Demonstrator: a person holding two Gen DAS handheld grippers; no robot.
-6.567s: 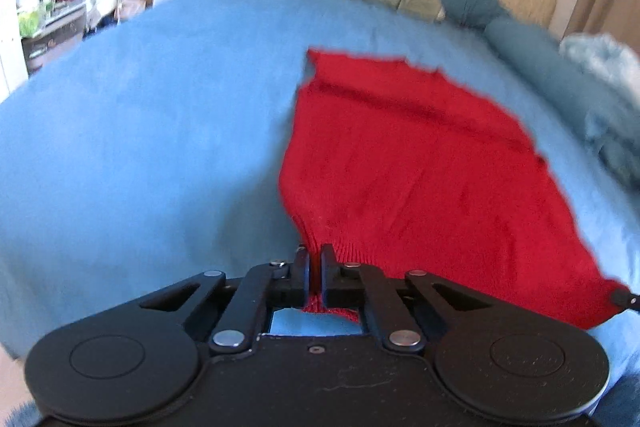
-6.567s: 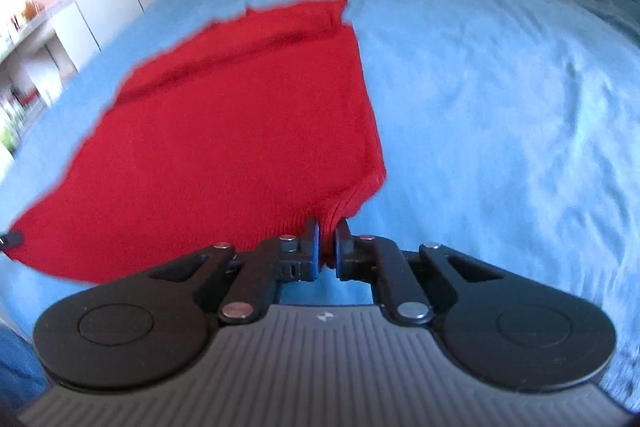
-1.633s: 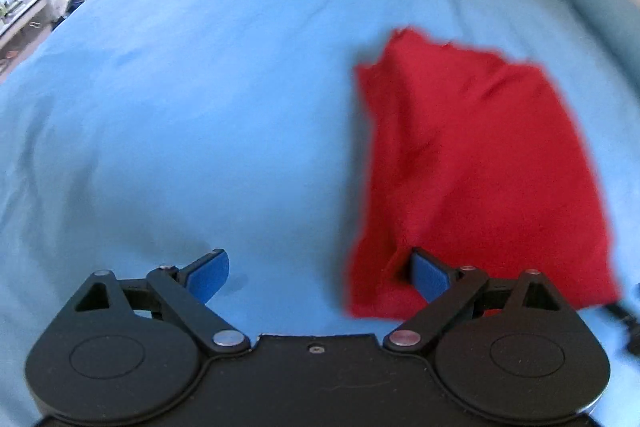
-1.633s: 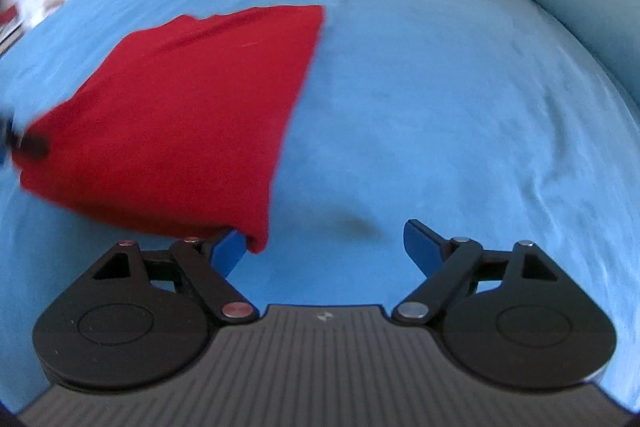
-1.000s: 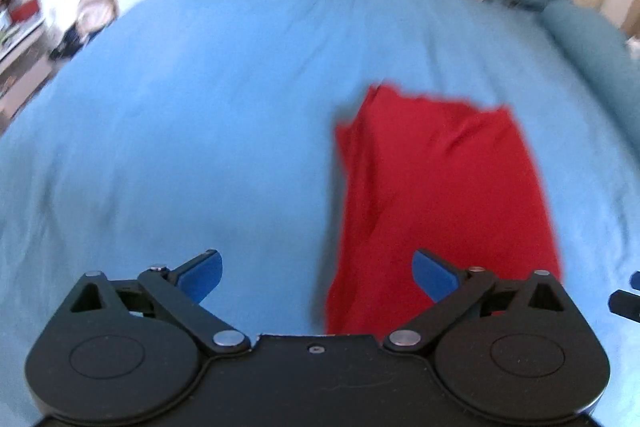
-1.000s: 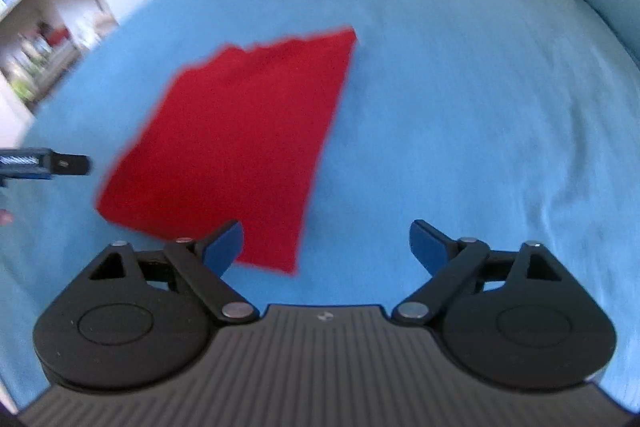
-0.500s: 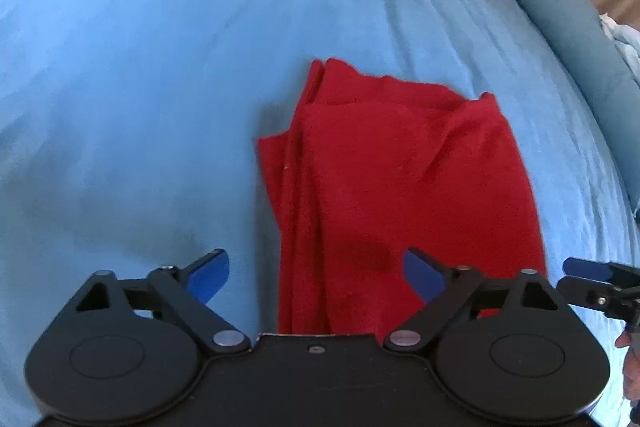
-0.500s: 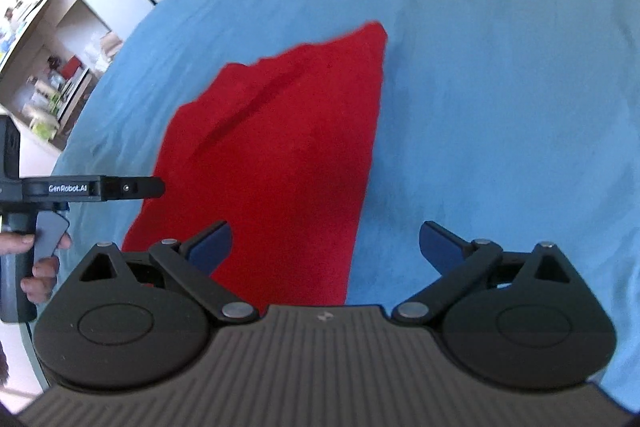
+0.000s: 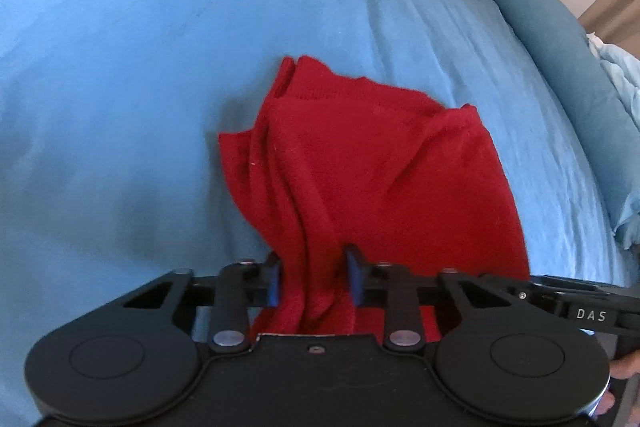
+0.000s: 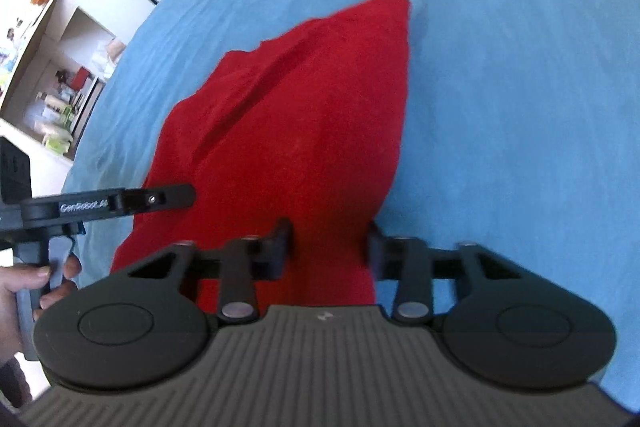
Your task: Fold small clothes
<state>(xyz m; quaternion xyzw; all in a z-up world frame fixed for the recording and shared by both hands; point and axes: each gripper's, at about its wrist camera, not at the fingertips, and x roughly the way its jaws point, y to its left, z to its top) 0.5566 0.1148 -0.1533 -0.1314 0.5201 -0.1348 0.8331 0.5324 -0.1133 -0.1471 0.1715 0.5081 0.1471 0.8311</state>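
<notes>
Red knit garment [image 9: 372, 163], plain blue bedsheet [image 9: 120, 67], black grippers (blue pads), teal pillow [image 9: 560, 47]

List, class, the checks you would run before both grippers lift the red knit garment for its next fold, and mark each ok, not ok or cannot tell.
1. Left gripper, jaws just closing, has bunched fabric of the red knit garment between its pads: ok.
2. Right gripper, jaws just closing, straddles the garment's near edge: ok.
3. Pads fully clamped on both: cannot tell.
4. Garment lying flat: not ok, ridges run along its left side.
5. Blue bedsheet around the garment free of other items: ok.
</notes>
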